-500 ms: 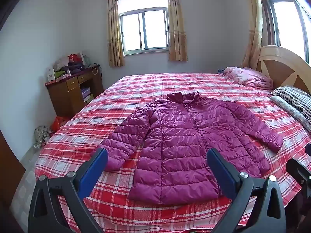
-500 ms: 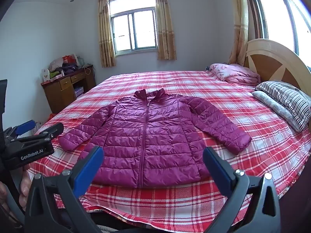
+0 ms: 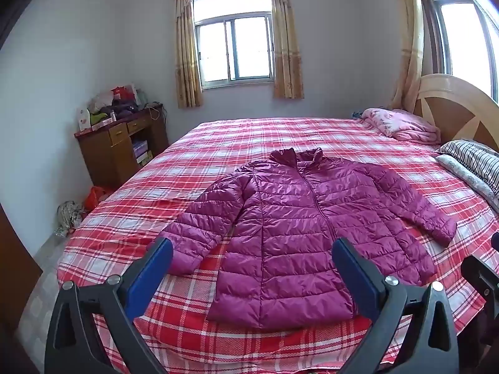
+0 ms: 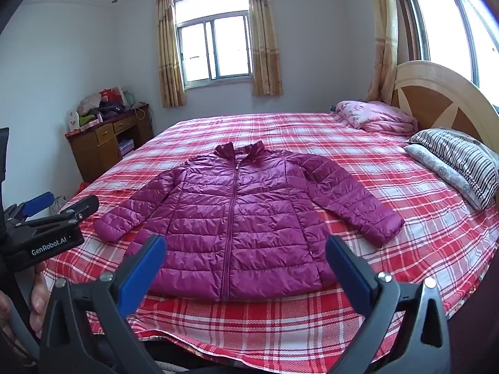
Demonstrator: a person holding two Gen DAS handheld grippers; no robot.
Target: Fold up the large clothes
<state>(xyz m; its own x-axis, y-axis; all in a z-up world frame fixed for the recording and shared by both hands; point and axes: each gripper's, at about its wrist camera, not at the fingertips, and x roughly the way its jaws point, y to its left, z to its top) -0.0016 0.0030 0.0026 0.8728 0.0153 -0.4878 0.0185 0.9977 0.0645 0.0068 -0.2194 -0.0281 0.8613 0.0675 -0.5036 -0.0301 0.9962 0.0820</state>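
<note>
Item: magenta quilted jacket, zipped, laid flat and face up at the centre of both views on a red plaid bed; collar toward the top of the frame, hem toward the bottom, both sleeves spread outward and down. No fold is seen in it.

Left gripper: held above the lower edge of its view, jaws spread fully wide, nothing gripped; the jacket's left-of-frame cuff is seen just past its left finger, though contact cannot be told through the fisheye distortion.

Right gripper: likewise wide open and empty, framed over the hem.

Step in hand: judged to be the approach, before any first grasp.

Next move: a sleeve or a side edge is probably to be pinched and carried across the chest; a firm bite on the slippery puffed fabric is called for.

Also noted: striped pillow at right, pink blanket at upper right.
</note>
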